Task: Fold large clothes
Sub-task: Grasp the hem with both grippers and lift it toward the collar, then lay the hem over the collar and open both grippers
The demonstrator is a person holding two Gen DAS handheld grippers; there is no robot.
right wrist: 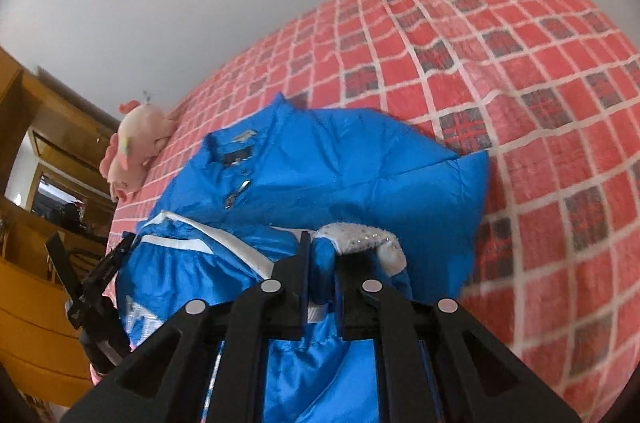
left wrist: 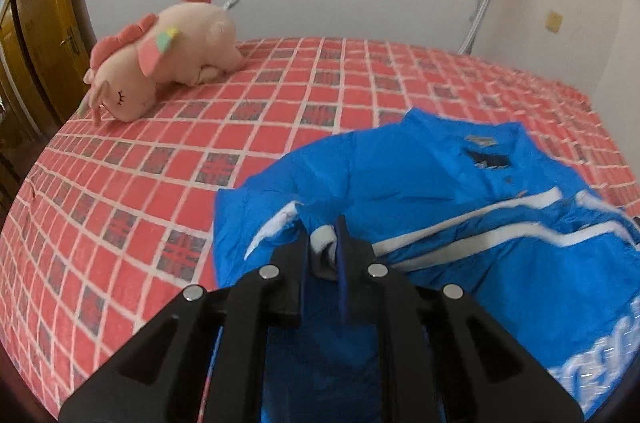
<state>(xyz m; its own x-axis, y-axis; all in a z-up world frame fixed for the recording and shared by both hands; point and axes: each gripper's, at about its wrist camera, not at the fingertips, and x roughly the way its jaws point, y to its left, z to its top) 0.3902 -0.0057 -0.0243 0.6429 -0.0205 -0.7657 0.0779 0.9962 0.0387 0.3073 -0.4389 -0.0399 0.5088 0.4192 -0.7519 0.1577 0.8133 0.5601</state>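
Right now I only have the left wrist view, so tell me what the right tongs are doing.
Observer: The right tongs are shut on the blue jacket, pinching blue fabric beside a white cuff.
Operator: Tell me whether my left tongs show from that side.
Observer: Yes, the left tongs appear at the jacket's left edge in the right wrist view, in front of wooden furniture that your view lacks.
Operator: Report what lies past the jacket on the right.
Observer: Only bare red checked bedspread, running up to the bed's far corner at the wall.
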